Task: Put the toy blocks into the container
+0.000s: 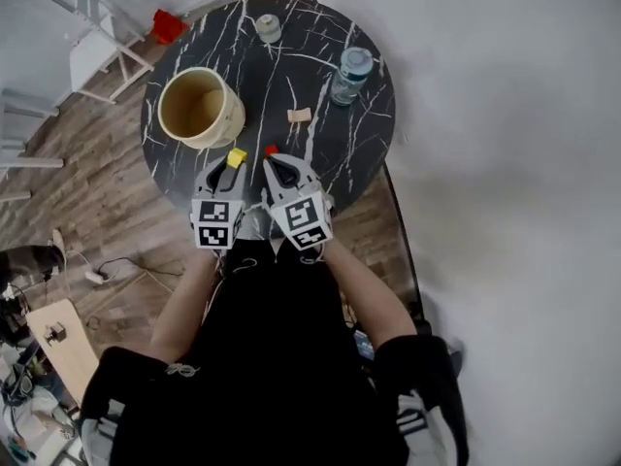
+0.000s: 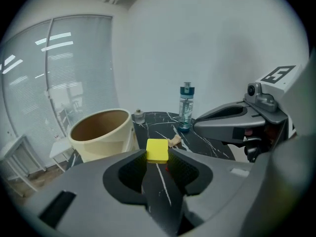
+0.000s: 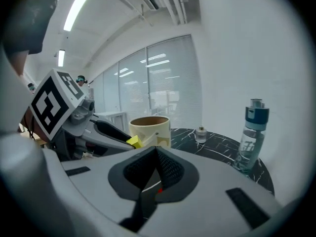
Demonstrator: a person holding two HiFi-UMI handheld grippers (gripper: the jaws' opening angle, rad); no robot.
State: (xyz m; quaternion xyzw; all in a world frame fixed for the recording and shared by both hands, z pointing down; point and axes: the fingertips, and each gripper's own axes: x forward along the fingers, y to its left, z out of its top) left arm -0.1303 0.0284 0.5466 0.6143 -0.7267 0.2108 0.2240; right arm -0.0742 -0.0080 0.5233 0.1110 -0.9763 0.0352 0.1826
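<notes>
I am watching the person holding both tools over the near edge of the round table (image 1: 340,153); the left tool (image 1: 233,163) is grasping a yellow block (image 2: 157,150) squarely between its pads, clear of the tabletop; the right tool (image 3: 156,154) is clenched with its jaws together, and a small red piece (image 1: 271,149) is showing just at its tip, though I cannot tell whether it is pinched there or lying on the table beneath.

The container (image 2: 98,143) is standing upright at the table's left edge, mouth open, near the left tool and just beyond it; to my eye the step in hand is carrying the yellow block over that mouth; doing it well means keeping the block above the rim, centring it over the opening before letting go, and not knocking the wall, since the container is sitting so close to the edge that a push could be sending it off.

A beige block (image 1: 299,116) is lying near the table's middle, apart from everything; a bottle (image 1: 349,74) is standing towards the far right edge and a small jar (image 1: 268,28) at the far edge, both well apart from the container; the stretch between the tools and the container is looking open, with the right tool close alongside as the only thing crowding the left.
</notes>
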